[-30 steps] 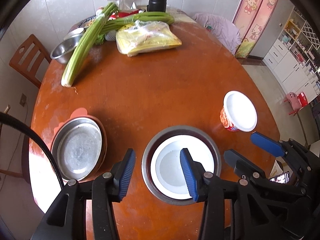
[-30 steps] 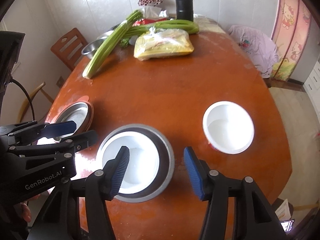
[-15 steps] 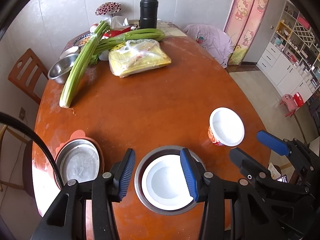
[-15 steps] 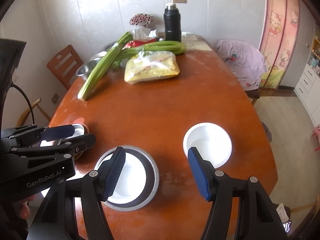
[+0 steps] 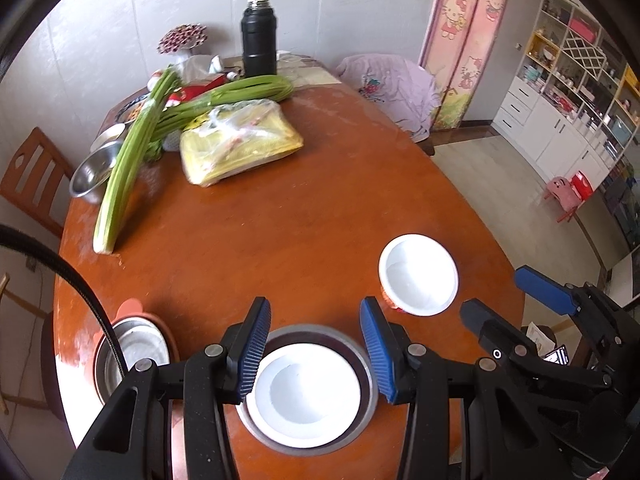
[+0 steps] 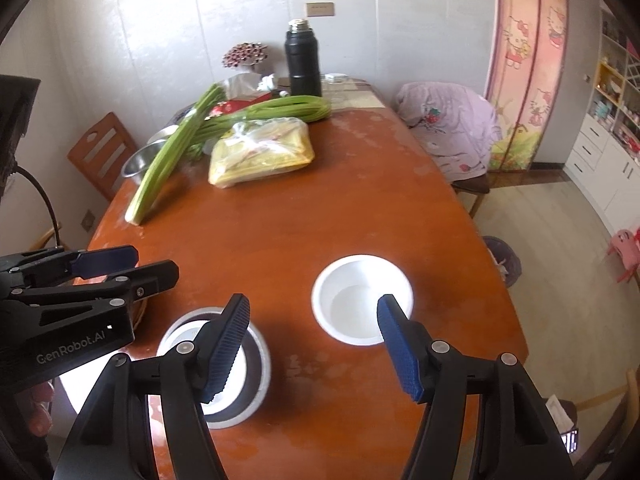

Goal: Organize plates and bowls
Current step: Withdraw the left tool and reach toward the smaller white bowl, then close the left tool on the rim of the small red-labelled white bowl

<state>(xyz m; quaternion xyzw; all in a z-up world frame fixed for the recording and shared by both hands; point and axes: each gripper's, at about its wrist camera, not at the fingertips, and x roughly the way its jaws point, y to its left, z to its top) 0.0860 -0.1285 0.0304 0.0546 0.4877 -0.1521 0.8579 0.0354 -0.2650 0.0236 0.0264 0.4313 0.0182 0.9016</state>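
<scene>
Left gripper [image 5: 314,346] raised above steel dish [image 5: 366,394]; jaws parted, nothing clasped, blue pads clear of everything below

Right gripper [image 6: 314,350] likewise aloft, jaws released and just widened further, nothing between them; left pad above the steel dish, right pad [image 6: 400,354] overlapping near rim of white bowl [image 6: 352,300] in view, not touching it

Landmark: steel dish, at near edge of oval brown tabletop [image 5: 300,216]. White plate [image 5: 308,390] seated inside steel dish, roughly centred, dark metal rim showing all round

Left of steel dish, near tabletop edge: shallow steel pan [image 5: 138,350] resting on orange-pink plate [image 5: 132,308], partly hidden behind a black cable [image 5: 80,284]

Right of steel dish and slightly farther: white bowl, upright, red print on outer wall, standing alone on tabletop, apart from steel dish

Well beyond steel dish, toward far left: long celery stalks [image 5: 128,172] lying across a steel bowl [image 5: 90,176]; clear bag of yellow contents [image 5: 236,142] just right of stalks; second green bundle [image 5: 244,92] behind bag

Farthest from steel dish, at wall end: black flask [image 5: 259,40], upright; small patterned ornament [image 5: 182,38] to its left

Off tabletop: wooden chair [image 5: 30,176] far left, chair draped in lilac cloth [image 5: 394,88] far right
</scene>
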